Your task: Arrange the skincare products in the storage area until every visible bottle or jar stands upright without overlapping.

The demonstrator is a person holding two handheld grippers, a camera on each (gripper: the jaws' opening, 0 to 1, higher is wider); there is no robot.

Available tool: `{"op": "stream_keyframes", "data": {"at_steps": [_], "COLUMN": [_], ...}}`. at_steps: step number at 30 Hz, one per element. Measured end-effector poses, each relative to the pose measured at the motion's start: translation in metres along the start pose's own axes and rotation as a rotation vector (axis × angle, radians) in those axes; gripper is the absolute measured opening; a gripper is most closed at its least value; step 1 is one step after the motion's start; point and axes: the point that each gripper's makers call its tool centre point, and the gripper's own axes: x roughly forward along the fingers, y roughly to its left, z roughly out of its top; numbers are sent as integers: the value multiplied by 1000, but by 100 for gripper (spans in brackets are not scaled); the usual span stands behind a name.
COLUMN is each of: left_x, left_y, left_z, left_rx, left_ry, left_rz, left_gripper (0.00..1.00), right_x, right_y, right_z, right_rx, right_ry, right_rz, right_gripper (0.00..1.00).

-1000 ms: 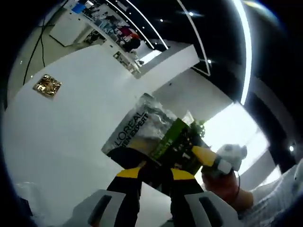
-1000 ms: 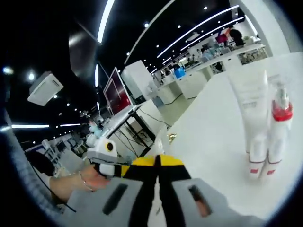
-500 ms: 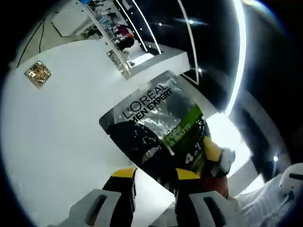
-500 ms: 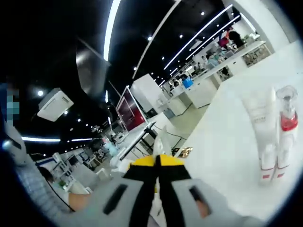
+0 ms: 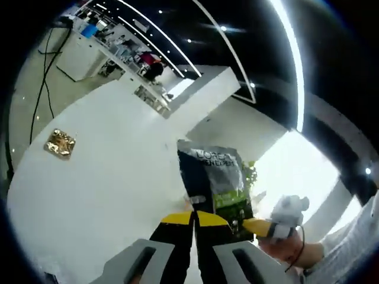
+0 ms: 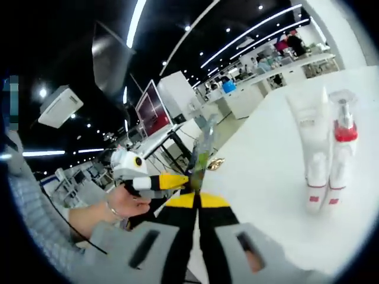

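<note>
Two grippers meet on one dark sachet (image 5: 216, 180). In the left gripper view my left gripper (image 5: 194, 220) has its yellow-tipped jaws pressed together at the sachet's lower edge, and the sachet stands up just ahead of them with its printed face toward me, over the white table (image 5: 106, 160). To the right of my jaws the right gripper (image 5: 260, 226) comes in, a hand (image 5: 290, 248) behind it, its yellow tip at the sachet's lower right corner. Far off to the left on the table lies a small gold packet (image 5: 60, 143). In the right gripper view my right gripper (image 6: 197, 200) has its jaws closed, pinching the sachet, which I see edge-on rising just above the tips. The left gripper reaches in from the left and touches the same edge. Well to the right of my jaws a white tube (image 6: 312, 148) and a clear bottle (image 6: 340, 145) with a red band stand upright, just beside each other.
</note>
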Motion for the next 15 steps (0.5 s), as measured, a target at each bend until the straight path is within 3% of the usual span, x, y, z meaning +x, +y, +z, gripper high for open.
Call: {"op": "stream_keyframes", "data": {"at_steps": [5, 8, 11, 15], "left_x": [3, 5, 9, 20], "left_y": [1, -6, -8, -15], "left_z": [-7, -4, -3, 4], "left_rx": [164, 140, 121, 128], "left_ry": [64, 71, 135, 145], "left_rz": [72, 67, 129, 178], "left_gripper": [1, 1, 1, 1], "right_x": [3, 1, 1, 0], "right_y": [-1, -9, -14, -22], "right_z": [-9, -10, -10, -9], "right_rx": [-23, -37, -2, 18], "right_ry": [59, 64, 47, 23], "right_rz": [4, -33, -54, -106], "right_gripper": [1, 1, 1, 1]}}
